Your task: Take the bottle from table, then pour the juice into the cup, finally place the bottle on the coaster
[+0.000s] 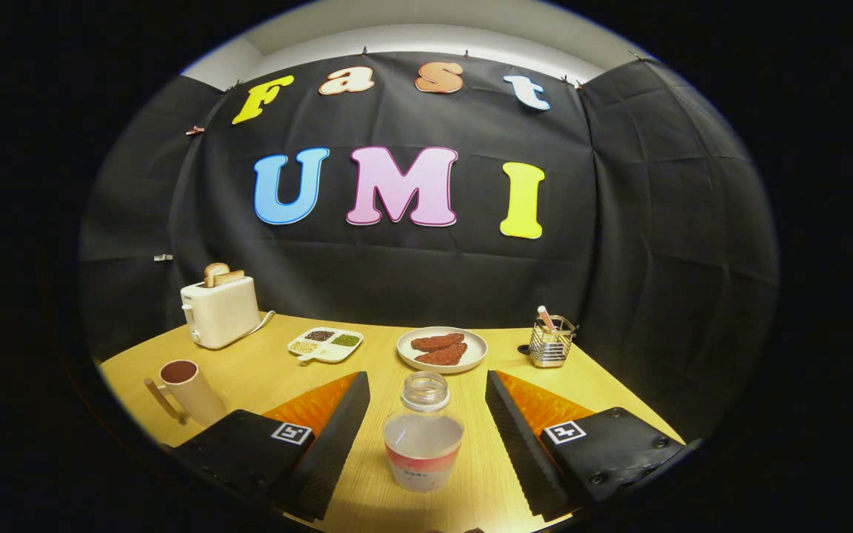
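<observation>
Black cloth wall (426,274) behind a lit wooden table (263,370).

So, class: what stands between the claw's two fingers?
The uncapped bottle stands upright between the open claw's fingers in the gripper view, untouched.

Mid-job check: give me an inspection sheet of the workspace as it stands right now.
Surface: wooden table, dry, no spills seen.
Job's things: bottle upright, uncapped, between the fingers, untouched; cup to the left holds dark liquid; coaster: nothing seen.
Clutter: toaster with bread; divided tray; plate with two reddish pieces; wire holder.
Grippers: gripper open, fingers either side of the bottle, clear of it.
Cables: toaster cord lying on the table.
Surroundings: black cloth wall.
</observation>
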Action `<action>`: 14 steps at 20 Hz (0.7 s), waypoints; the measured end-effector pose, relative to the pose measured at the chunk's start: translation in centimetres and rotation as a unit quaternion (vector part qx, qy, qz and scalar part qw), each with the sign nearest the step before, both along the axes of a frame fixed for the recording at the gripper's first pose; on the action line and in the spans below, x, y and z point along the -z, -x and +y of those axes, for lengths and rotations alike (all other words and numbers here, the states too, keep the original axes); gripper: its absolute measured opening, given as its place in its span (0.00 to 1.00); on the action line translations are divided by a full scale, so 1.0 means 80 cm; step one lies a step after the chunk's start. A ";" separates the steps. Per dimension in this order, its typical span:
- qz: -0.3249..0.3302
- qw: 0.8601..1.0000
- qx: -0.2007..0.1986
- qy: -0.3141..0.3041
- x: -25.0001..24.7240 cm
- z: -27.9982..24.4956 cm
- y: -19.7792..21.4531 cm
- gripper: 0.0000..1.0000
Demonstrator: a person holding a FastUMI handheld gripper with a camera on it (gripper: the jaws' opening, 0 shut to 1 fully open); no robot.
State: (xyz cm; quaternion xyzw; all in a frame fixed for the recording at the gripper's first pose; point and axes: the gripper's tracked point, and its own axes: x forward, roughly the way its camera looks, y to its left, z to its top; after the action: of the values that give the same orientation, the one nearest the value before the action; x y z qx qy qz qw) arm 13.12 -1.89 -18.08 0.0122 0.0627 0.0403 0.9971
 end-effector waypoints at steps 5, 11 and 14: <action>0.028 1.000 0.004 -0.003 0.056 -0.001 -0.008 0.97; 0.040 0.999 0.005 -0.002 0.085 0.002 -0.015 0.97; 0.041 0.999 -0.001 -0.007 0.088 0.010 -0.018 0.98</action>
State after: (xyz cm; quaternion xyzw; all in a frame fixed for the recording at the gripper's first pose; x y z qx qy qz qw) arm 14.52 -1.13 -25.15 0.0209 0.1032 0.0407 0.9936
